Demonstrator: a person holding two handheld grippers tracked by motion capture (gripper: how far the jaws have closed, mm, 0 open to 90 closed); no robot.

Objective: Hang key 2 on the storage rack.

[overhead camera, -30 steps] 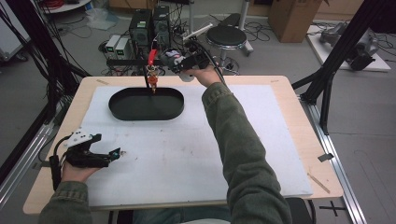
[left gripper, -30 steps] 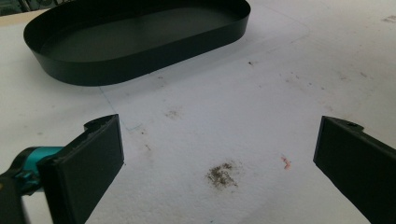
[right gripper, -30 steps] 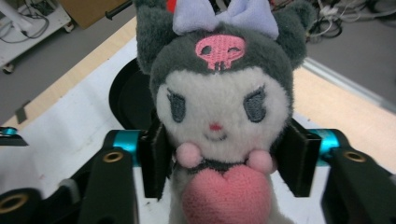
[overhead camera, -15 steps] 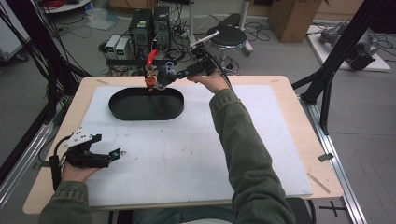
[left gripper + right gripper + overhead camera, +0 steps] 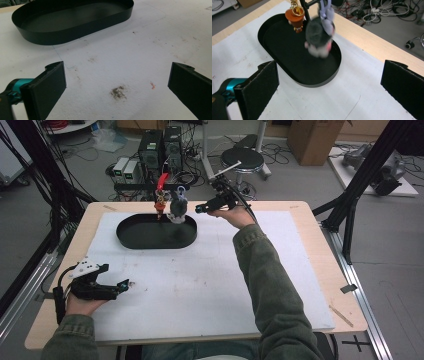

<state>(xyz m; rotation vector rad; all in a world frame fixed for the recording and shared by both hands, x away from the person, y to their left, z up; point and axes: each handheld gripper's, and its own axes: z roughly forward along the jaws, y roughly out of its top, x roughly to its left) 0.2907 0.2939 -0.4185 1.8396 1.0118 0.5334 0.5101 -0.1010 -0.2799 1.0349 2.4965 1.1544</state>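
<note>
In the high view, we see a black oval tray [image 5: 156, 232] on the white mat [image 5: 210, 275], near the far left corner of the table [image 5: 320, 265]. Above the tray's far rim a grey plush keychain [image 5: 176, 209] and an orange charm [image 5: 159, 206] hang side by side from a black bar [image 5: 150, 185]. The right gripper [image 5: 197, 210] sits just beside the plush, to its right, apart from it; its jaws have just been opening and nothing is between them. The left gripper [image 5: 125, 284] rests near the mat's near left corner, pointing towards the middle of the mat.

In the left gripper view, we see its two black jaws standing wide apart over bare, stained mat [image 5: 125, 62], with nothing between them. The tray [image 5: 72, 22] lies ahead at upper left.

In the right gripper view, we see the jaws spread wide and empty. The plush [image 5: 319, 32], slightly blurred, hangs beyond them over the tray [image 5: 297, 52], with the orange charm [image 5: 295, 16] just beside it. The table's wooden edge [image 5: 372, 47] runs behind the tray.
</note>
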